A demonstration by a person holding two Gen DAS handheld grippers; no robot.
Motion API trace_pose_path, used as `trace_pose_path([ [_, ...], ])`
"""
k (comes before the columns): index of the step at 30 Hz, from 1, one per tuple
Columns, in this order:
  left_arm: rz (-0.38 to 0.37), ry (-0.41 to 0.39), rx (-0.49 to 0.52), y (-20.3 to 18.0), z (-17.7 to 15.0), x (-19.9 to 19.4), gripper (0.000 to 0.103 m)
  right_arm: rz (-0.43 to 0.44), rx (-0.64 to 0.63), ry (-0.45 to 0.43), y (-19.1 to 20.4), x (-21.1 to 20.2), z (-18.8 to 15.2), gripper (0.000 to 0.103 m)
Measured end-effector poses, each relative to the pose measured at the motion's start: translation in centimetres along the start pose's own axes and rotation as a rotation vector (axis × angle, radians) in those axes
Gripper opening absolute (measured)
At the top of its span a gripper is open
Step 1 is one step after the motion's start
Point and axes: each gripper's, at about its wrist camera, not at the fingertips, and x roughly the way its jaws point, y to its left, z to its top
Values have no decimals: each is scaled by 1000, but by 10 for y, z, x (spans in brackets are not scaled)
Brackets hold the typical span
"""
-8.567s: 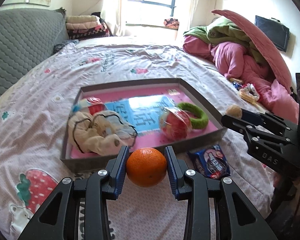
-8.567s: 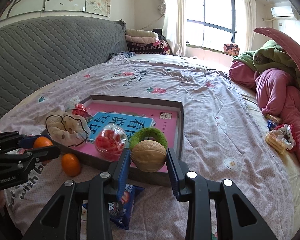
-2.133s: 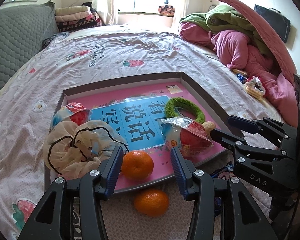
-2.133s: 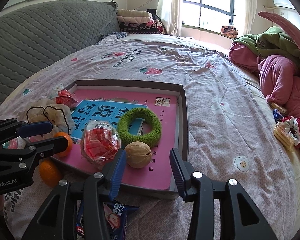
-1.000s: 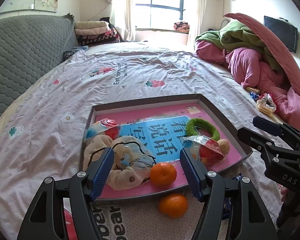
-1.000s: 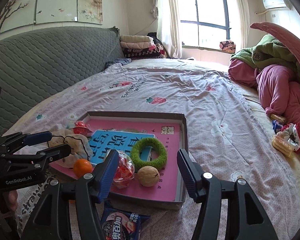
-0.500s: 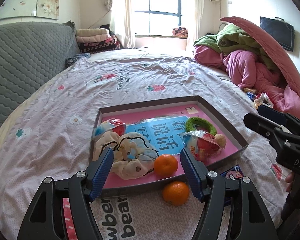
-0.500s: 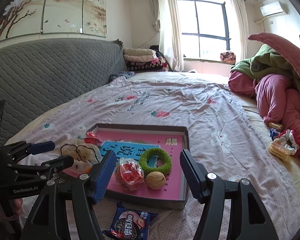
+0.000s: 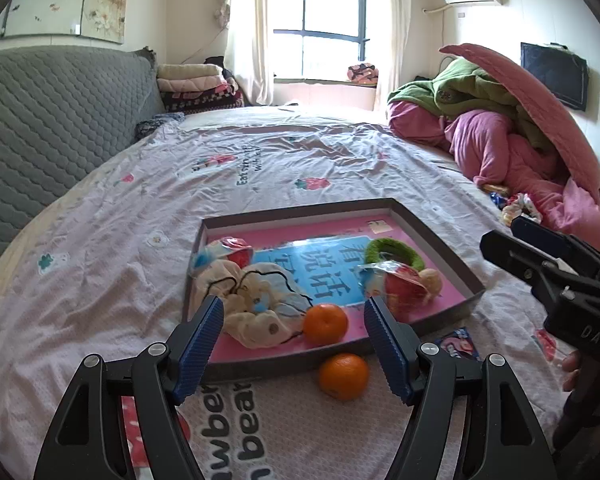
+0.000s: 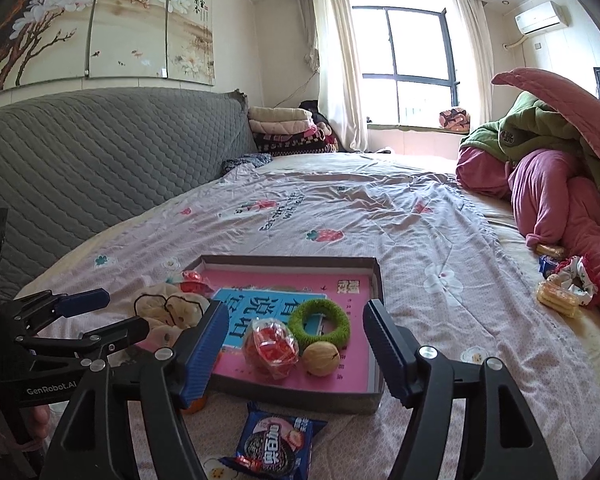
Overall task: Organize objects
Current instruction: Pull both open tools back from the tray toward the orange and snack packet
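Tray point(image 9: 436, 240) sits on the bed point(image 9: 260, 168), a shallow grey box with a pink and blue printed bottom. Inside it, seen from the left wrist, an orange point(image 9: 325, 323) lies near the front wall, just beside a cream scrunchie point(image 9: 252, 312) with a dark edge. A green ring point(image 9: 394, 253) lies toward the right side, and in front of it a clear packet point(image 9: 396, 290) with red contents touches a tan walnut point(image 9: 432, 280). A small wrapped red sweet point(image 9: 232, 252) lies at the back left, behind the scrunchie.

Outside the tray, a second orange point(image 9: 343, 376) rests on the bed just in front of the front wall. A blue cookie packet point(image 10: 274, 442) lies on the bed near it, also in front of the tray.

Left gripper point(image 9: 294, 344) hangs above the bed before the tray, jaws spread wide and holding nothing. Right gripper point(image 10: 294, 350) is likewise spread wide and empty, above the cookie packet and the tray's near corner.

Off to the right a heap of pink and green bedding point(image 10: 548, 168) is piled, with a few snack wrappers point(image 10: 560, 284) beside it. A grey quilted headboard point(image 10: 100, 152) runs along the left.
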Motion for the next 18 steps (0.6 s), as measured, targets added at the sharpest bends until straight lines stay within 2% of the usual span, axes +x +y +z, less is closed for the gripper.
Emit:
trace_pose_path([
  [4,-5,2,-18,-2,-6,-5,74,-30,-32,-13,6,-8,-5,69],
  [11,-5,25,-25,-7,-20,-9,74,-31,-31,-28,8,-22,-14,73],
  [18,7,65,-31,-6,-35,-7,74,-18,-3,8,5,-28,-27,73],
])
